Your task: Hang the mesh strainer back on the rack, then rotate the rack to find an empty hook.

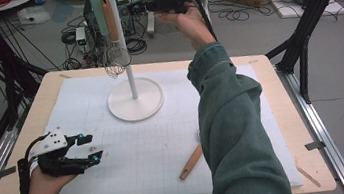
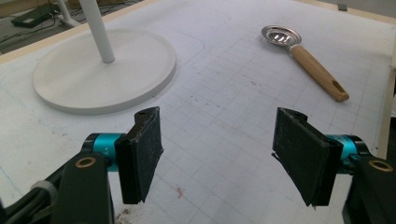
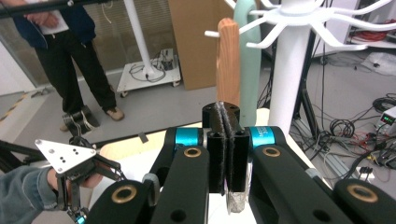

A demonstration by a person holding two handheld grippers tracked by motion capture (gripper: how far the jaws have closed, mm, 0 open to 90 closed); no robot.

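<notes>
Wooden-handled whisk (image 1: 112, 34), hanging from a prong of the white rack (image 1: 133, 89) at the far middle of the table (image 1: 283, 112); its wire head (image 1: 117, 61) dangles beside the rack's pole. In the right gripper view the wooden handle (image 3: 228, 60) stands upright just beyond the closed jaws, on a prong, with a pale green handle (image 3: 247, 56) hanging directly behind it.

Right gripper (image 1: 167, 0): raised high above the table's far edge on an outstretched arm in a green sleeve (image 1: 235, 129), held roughly level and pointing toward the rack's top. Its pads are pressed flat together with nothing between them; the handle lies past their tips, apart from them.

Left gripper (image 1: 90, 147): resting low near the left front corner of the table, cradled in an upturned hand, jaws pointing toward the table's middle. Its jaws stand spread, holding nothing, over bare gridded mat (image 2: 224, 116).

Count: two hand-held grippers; one rack with a round base (image 2: 105, 74); two utensils hanging from it; one more utensil, a wooden-handled slotted spoon (image 2: 306, 58), lying flat on the mat near the front right. A person (image 3: 70, 51) stands on the floor beyond the table.
</notes>
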